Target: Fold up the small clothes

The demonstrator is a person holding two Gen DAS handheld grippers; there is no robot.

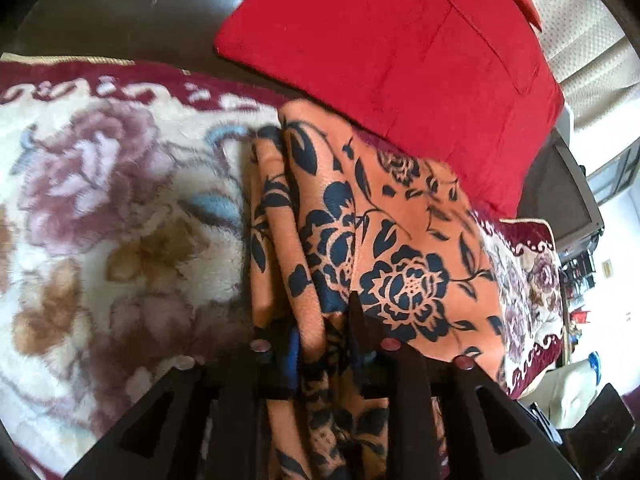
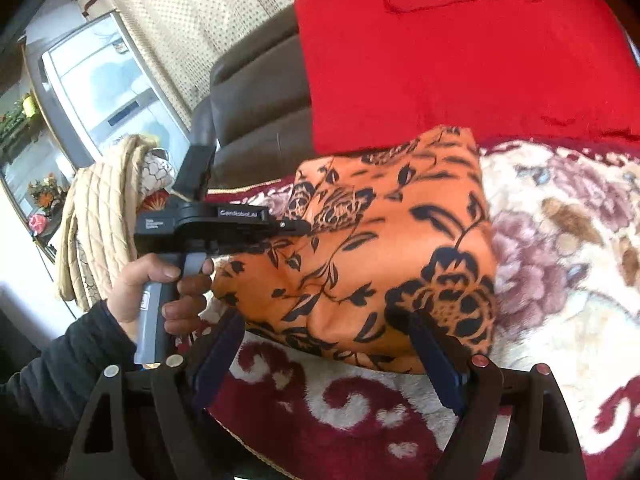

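Note:
An orange cloth with a dark blue flower print (image 1: 400, 248) lies partly folded on a floral blanket. My left gripper (image 1: 324, 320) is shut on a bunched fold of this cloth, which hangs down between its fingers. In the right wrist view the same cloth (image 2: 392, 248) sits in a mound, and the left gripper (image 2: 292, 226) pinches its left edge, held by a hand. My right gripper (image 2: 324, 320) is open and empty, its fingers spread at the cloth's near edge.
A red folded garment (image 1: 400, 52) lies behind the orange cloth and overlaps its far edge; it also shows in the right wrist view (image 2: 460, 52). The floral blanket (image 1: 100, 208) covers a brown sofa (image 2: 256, 112). A beige quilted item (image 2: 100, 216) hangs at the left.

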